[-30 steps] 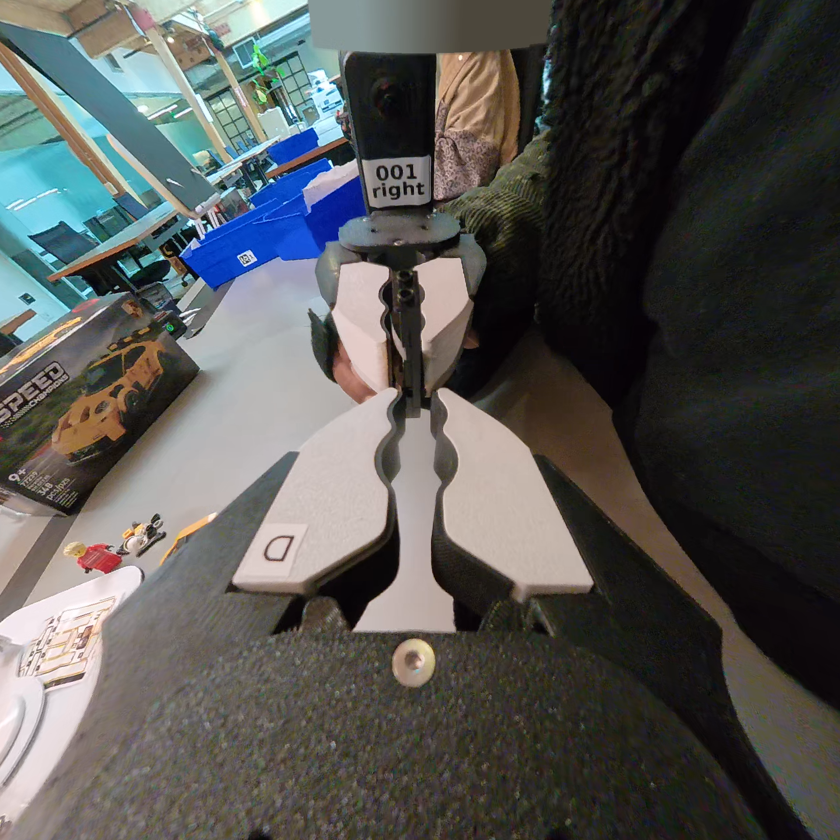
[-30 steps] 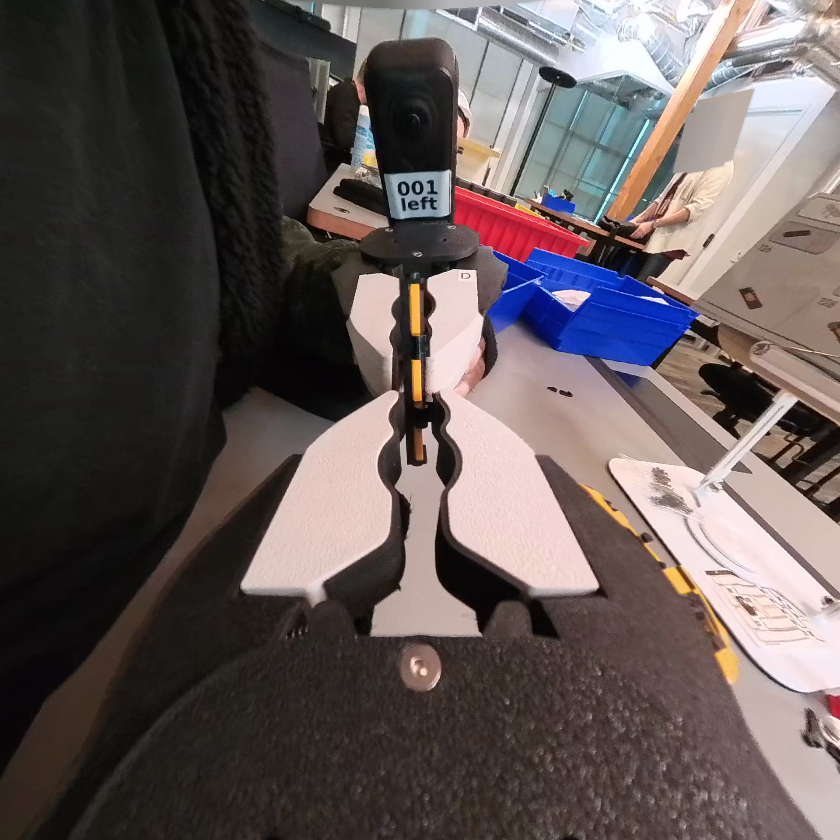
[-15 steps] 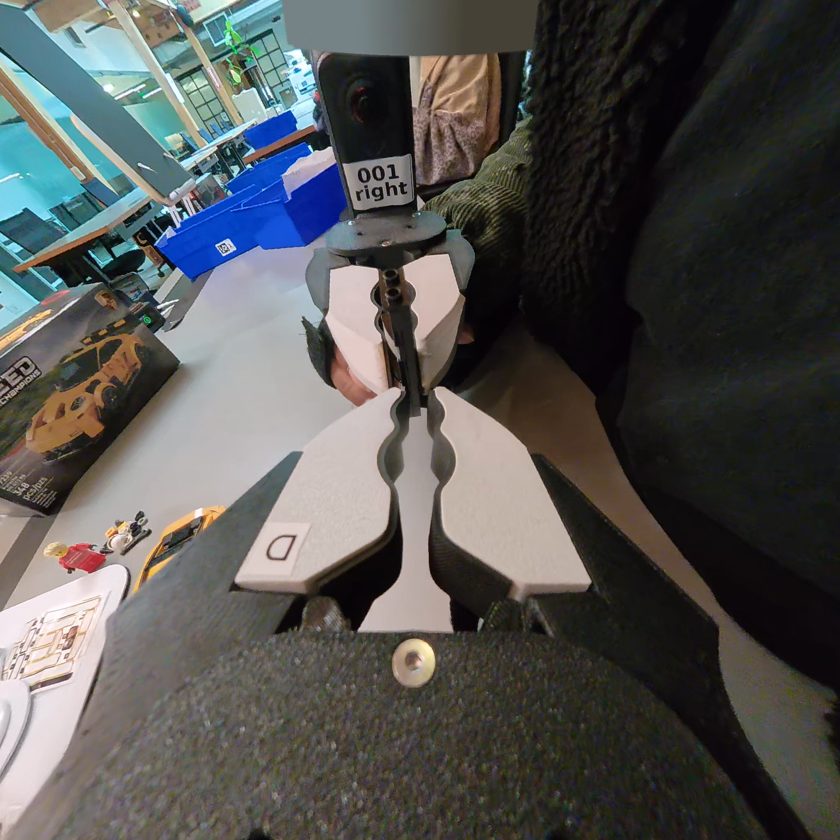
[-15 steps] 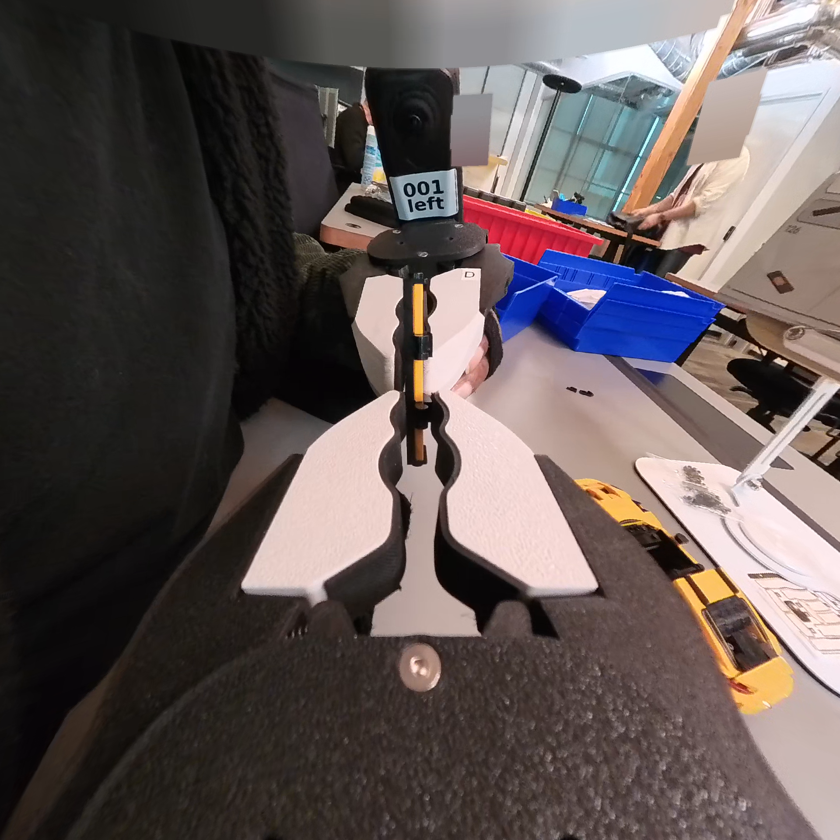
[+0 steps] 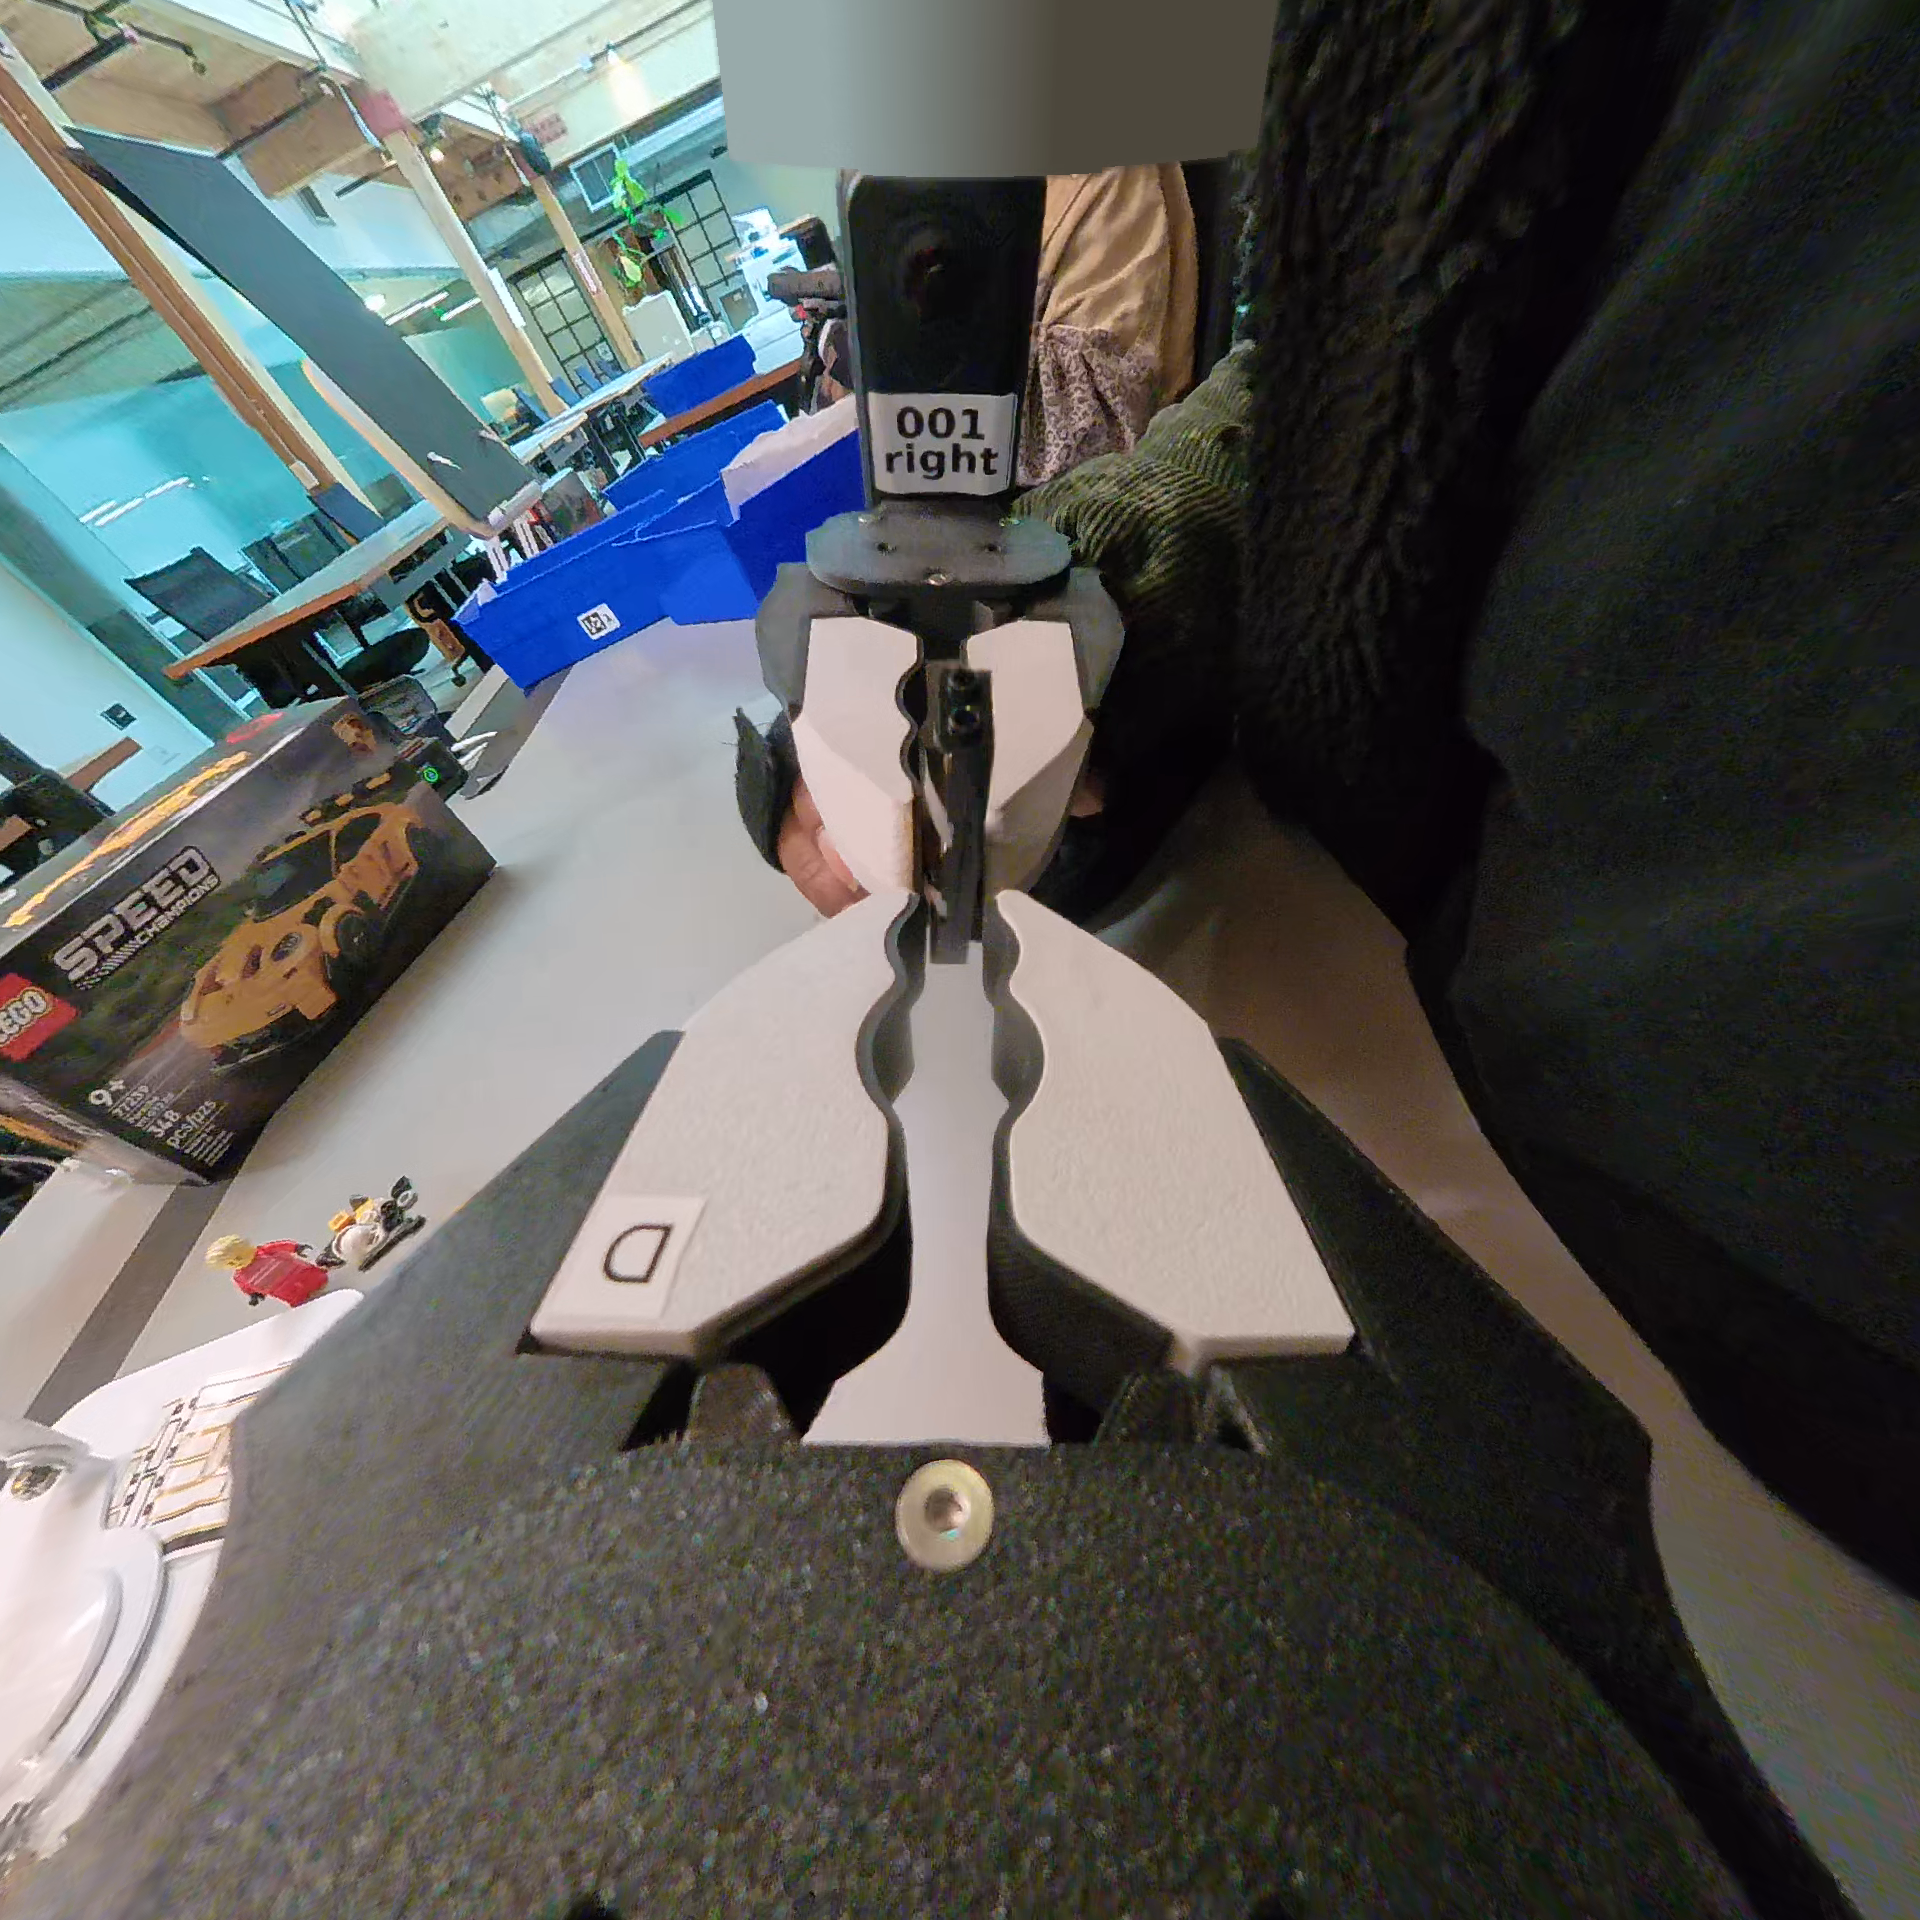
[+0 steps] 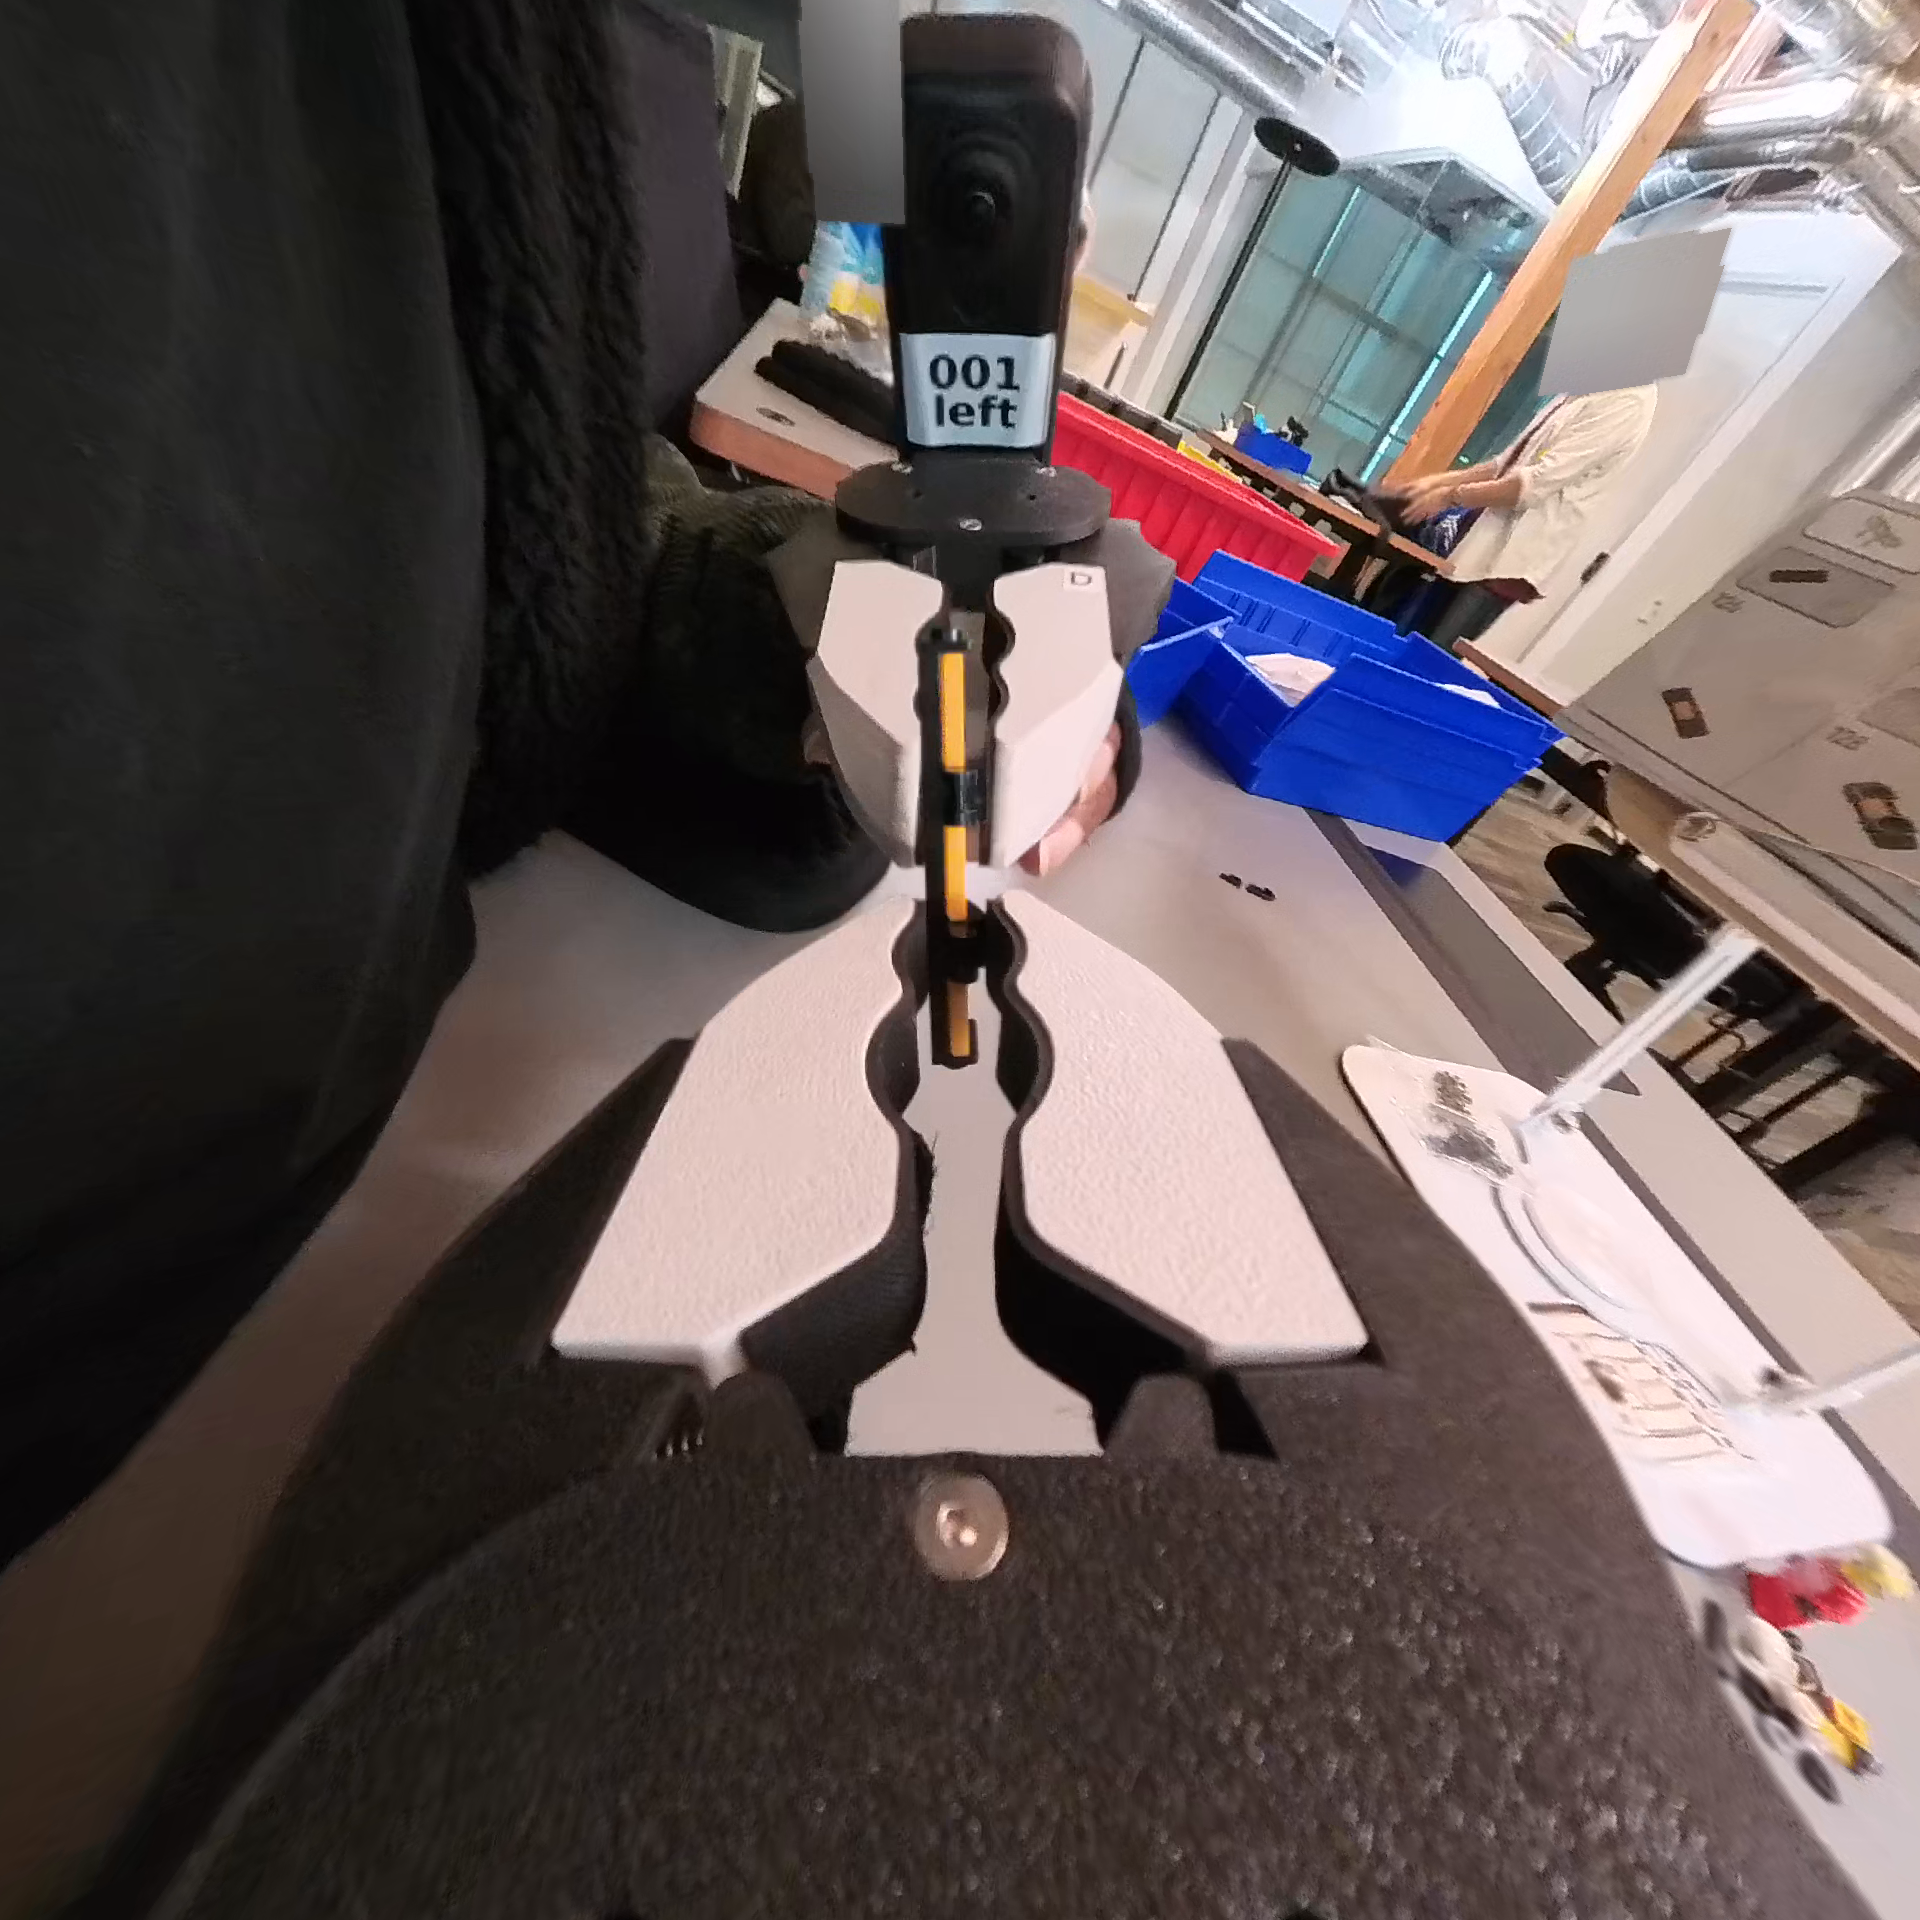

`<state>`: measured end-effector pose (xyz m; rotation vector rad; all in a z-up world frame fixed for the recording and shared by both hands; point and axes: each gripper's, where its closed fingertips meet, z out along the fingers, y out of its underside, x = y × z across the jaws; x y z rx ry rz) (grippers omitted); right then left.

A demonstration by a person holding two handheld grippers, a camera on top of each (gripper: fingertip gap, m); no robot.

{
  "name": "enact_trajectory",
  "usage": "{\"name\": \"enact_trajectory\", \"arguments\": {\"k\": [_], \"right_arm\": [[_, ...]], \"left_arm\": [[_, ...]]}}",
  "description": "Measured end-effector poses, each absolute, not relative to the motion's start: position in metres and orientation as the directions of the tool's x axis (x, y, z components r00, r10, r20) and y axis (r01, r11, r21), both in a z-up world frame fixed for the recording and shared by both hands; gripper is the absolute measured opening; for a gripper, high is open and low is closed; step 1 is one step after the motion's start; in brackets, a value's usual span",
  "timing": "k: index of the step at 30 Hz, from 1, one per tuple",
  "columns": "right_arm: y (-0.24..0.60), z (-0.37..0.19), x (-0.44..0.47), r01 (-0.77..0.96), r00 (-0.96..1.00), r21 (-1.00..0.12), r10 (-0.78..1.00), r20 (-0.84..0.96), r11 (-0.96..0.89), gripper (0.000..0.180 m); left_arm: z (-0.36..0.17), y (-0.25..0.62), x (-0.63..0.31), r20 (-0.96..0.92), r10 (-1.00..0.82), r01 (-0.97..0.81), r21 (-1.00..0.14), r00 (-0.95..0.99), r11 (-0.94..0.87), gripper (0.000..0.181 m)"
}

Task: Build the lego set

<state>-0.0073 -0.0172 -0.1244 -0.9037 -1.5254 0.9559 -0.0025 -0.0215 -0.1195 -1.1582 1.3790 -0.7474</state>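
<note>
Nearby, boxed set, minifigure.

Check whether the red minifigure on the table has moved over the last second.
No. The red minifigure lies where it was, below the near corner of the lego box and beside the white mat; only the camera swung.

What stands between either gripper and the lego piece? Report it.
Nothing visible. The left gripper and the right gripper meet tip to tip above the table. Both are closed on the thin black-and-yellow lego piece, with no object between them.
</note>
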Motion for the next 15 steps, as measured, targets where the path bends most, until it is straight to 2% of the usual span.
{"name": "enact_trajectory", "arguments": {"k": [7, 10, 15], "right_arm": [[-0.003, -0.14, -0.009, 0.171, -0.115, -0.863, 0.879, 0.463, 0.476, 0.01], [-0.003, -0.144, -0.011, 0.188, -0.127, -0.852, 0.873, 0.472, 0.488, 0.01], [0.0, -0.147, -0.013, 0.222, -0.128, -0.858, 0.886, 0.445, 0.463, 0.012]], "left_arm": [[-0.117, -0.021, -0.002, -0.369, -0.92, -0.205, -0.918, 0.133, 0.339, 0.021], [-0.124, -0.016, 0.0, -0.393, -0.906, -0.252, -0.903, 0.156, 0.348, 0.01], [-0.124, -0.013, -0.002, -0.419, -0.893, -0.263, -0.891, 0.166, 0.369, 0.008]]}}
